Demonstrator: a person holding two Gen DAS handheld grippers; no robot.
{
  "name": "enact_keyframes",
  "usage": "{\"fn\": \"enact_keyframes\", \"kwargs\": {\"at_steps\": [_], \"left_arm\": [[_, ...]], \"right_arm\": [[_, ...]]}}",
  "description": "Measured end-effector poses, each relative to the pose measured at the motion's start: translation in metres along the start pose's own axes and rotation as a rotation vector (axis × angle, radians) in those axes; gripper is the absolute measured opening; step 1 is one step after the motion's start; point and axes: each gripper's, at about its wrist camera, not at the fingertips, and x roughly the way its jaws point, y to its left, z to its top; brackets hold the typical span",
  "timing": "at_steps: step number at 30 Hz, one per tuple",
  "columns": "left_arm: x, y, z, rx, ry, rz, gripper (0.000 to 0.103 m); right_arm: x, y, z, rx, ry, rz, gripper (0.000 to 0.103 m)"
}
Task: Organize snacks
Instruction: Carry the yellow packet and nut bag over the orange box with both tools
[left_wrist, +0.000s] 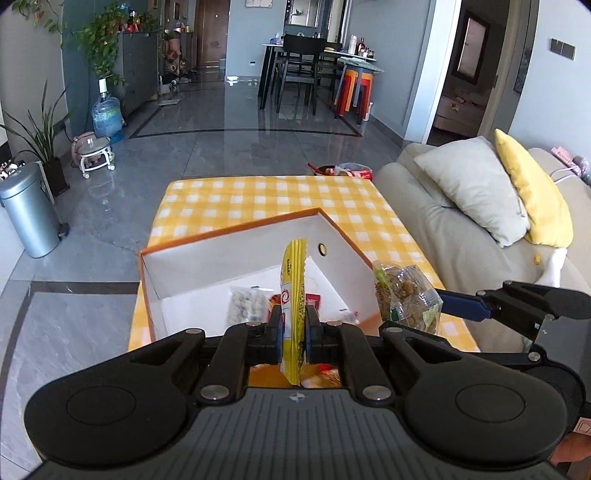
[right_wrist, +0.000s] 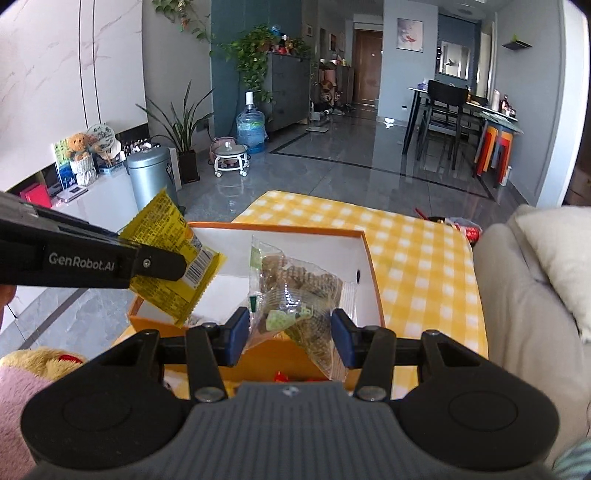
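Note:
An orange box (left_wrist: 240, 230) with a white inside stands on the yellow-checked table (left_wrist: 258, 199). My left gripper (left_wrist: 293, 332) is shut on a yellow snack packet (left_wrist: 293, 288), held edge-on above the box's near side. To its right, my right gripper (right_wrist: 288, 334) is shut on a clear bag of brown snacks (right_wrist: 295, 288); that bag (left_wrist: 406, 295) hangs over the box's right edge. In the right wrist view the box (right_wrist: 295, 230) lies below both loads, and the yellow packet (right_wrist: 170, 240) shows at the left. Some packets (left_wrist: 245, 304) lie on the box floor.
A beige sofa (left_wrist: 461, 229) with grey and yellow cushions borders the table on the right. More snack wrappers (left_wrist: 343, 170) lie past the table's far edge. A metal bin (left_wrist: 27, 210) stands on the floor at left. A plush toy (right_wrist: 40, 363) lies near the right gripper's left.

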Motion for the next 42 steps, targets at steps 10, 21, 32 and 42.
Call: {"fn": "enact_keyframes", "kwargs": {"at_steps": [10, 21, 32, 42], "left_arm": [[0.036, 0.011, 0.018, 0.079, 0.101, 0.013, 0.011], [0.082, 0.023, 0.035, 0.103, 0.219, -0.005, 0.011], [0.124, 0.036, 0.033, 0.076, 0.312, -0.033, 0.010], [0.154, 0.052, 0.015, -0.004, 0.401, -0.065, 0.011]], "right_arm": [[0.050, 0.008, 0.028, -0.130, 0.072, 0.017, 0.046], [0.108, 0.000, 0.046, -0.227, 0.228, 0.057, 0.046], [0.156, 0.003, 0.048, -0.248, 0.364, 0.086, 0.046], [0.187, 0.004, 0.032, -0.217, 0.489, 0.107, 0.046]]}}
